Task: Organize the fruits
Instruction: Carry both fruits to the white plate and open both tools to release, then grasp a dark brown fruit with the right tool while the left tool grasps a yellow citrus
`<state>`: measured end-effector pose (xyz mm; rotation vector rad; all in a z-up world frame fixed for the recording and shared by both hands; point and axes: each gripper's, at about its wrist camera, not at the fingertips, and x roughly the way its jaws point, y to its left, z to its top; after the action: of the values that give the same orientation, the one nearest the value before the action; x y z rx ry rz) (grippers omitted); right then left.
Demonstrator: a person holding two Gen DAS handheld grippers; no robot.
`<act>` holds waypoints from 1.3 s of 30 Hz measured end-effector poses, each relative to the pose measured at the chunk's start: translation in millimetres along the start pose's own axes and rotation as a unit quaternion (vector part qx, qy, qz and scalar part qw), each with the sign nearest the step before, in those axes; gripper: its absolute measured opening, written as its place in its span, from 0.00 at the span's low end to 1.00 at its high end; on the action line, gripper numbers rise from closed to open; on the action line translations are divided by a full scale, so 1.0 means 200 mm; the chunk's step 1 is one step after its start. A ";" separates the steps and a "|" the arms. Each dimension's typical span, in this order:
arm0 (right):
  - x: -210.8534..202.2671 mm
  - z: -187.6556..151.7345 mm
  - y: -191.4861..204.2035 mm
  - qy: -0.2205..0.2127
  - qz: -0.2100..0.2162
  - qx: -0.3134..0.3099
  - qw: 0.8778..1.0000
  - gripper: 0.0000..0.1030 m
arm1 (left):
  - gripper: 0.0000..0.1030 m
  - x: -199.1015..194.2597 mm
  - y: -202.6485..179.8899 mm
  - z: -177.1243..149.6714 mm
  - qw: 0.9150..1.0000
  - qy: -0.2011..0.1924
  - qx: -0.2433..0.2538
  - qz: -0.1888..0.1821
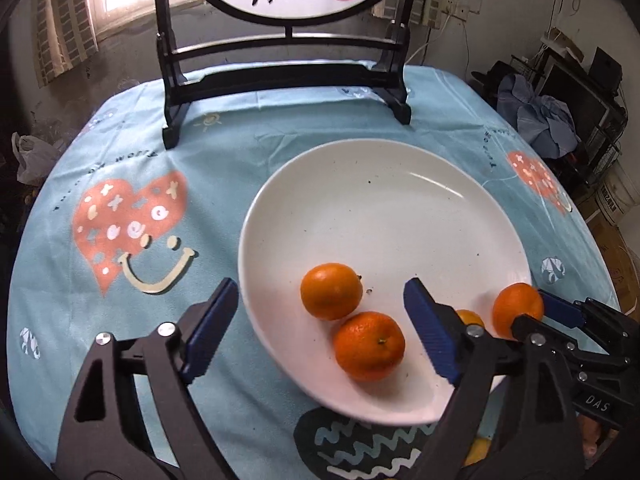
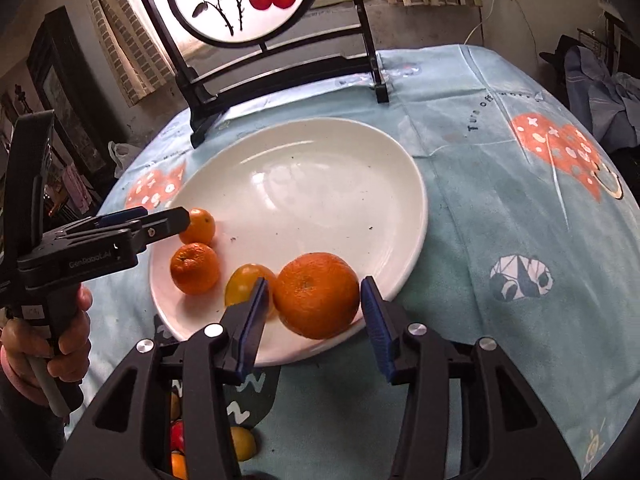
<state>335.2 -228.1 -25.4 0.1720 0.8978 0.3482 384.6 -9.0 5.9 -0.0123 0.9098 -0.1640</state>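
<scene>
- Blue cloth (image 1: 224, 168) with pink hearts and a smiley covered the round table, and a white plate (image 1: 384, 200) sat in the middle of it.
- Behind the plate stood a black stand (image 1: 280, 76) holding a round picture of red fruit.
- Four fruits lay on the near part of the plate: two small oranges (image 1: 331, 290) side by side, a big orange (image 2: 316, 294), and a little yellow fruit (image 2: 246, 280) just beside the big one.
- The oranges were bright, round and bumpy, each with a tiny stem dot.
- The yellow fruit was partly hidden behind a blue pad.
- More fruit showed below the plate's near edge, past the table, but it was too cut off to tell what kind.
- The left gripper (image 1: 320, 328) pointed down at the plate with its jaws spread wide over the two small oranges, touching neither.
- The right gripper (image 2: 314, 316) also tilted down, its blue pads on either side of the big orange with small gaps showing, so it was not squeezing.
- A hand (image 2: 64, 344) wrapped around the left gripper's handle, left of the plate.
</scene>
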 end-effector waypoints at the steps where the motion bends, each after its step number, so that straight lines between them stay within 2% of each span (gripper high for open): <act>1: -0.05 -0.02 0.02 -0.011 0.002 -0.006 1.000 0.51 | 0.90 -0.05 0.00 -0.02 1.000 -0.006 0.002 0.000; 6: -0.33 -0.17 0.14 -0.065 0.002 -0.048 0.997 0.53 | 0.94 -0.31 0.01 -0.19 1.000 -0.027 0.001 -0.006; 9: -0.48 -0.34 0.20 -0.085 0.007 -0.072 0.994 0.56 | 0.96 -0.46 0.01 -0.38 0.999 -0.044 -0.002 -0.010; 11: -0.54 -0.48 0.23 -0.090 0.006 -0.084 0.992 0.57 | 0.97 -0.53 0.00 -0.53 0.998 -0.056 -0.003 0.009; 14: -0.57 -0.67 0.24 -0.084 -0.002 -0.092 0.992 0.57 | 0.97 -0.58 0.01 -0.76 0.998 -0.053 -0.014 0.022; 17: -0.56 -0.79 0.24 -0.063 -0.014 -0.101 0.993 0.57 | 0.97 -0.61 0.02 -0.95 0.999 -0.038 -0.032 -0.004; 20: -0.50 -0.85 0.22 -0.041 -0.026 -0.102 0.994 0.57 | 0.97 -0.62 0.01 -1.06 0.999 -0.030 -0.032 -0.021; 24: -0.45 -0.86 0.19 -0.014 -0.008 -0.087 0.996 0.57 | 0.97 -0.60 0.00 -1.15 0.999 -0.033 -0.019 -0.027; 27: -0.45 -0.86 0.17 -0.009 -0.007 -0.073 0.997 0.57 | 0.97 -0.62 -0.01 -1.16 0.996 -0.047 -0.007 -0.076; 28: -0.44 -0.86 0.16 -0.008 -0.014 -0.070 0.997 0.57 | 0.97 -0.62 -0.01 -1.15 0.996 -0.045 -0.003 -0.081; 31: -0.43 -0.86 0.19 -0.003 -0.023 -0.080 0.997 0.57 | 0.97 -0.61 -0.05 -1.16 0.997 -0.041 0.012 -0.060; 39: -0.40 -0.86 0.21 0.013 -0.051 -0.096 0.994 0.57 | 0.97 -0.60 -0.08 -1.16 0.997 -0.035 0.033 -0.059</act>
<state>144.3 -217.5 -61.2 -0.0567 0.8894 0.3397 128.5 6.1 -40.9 -0.0101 0.8342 -0.3011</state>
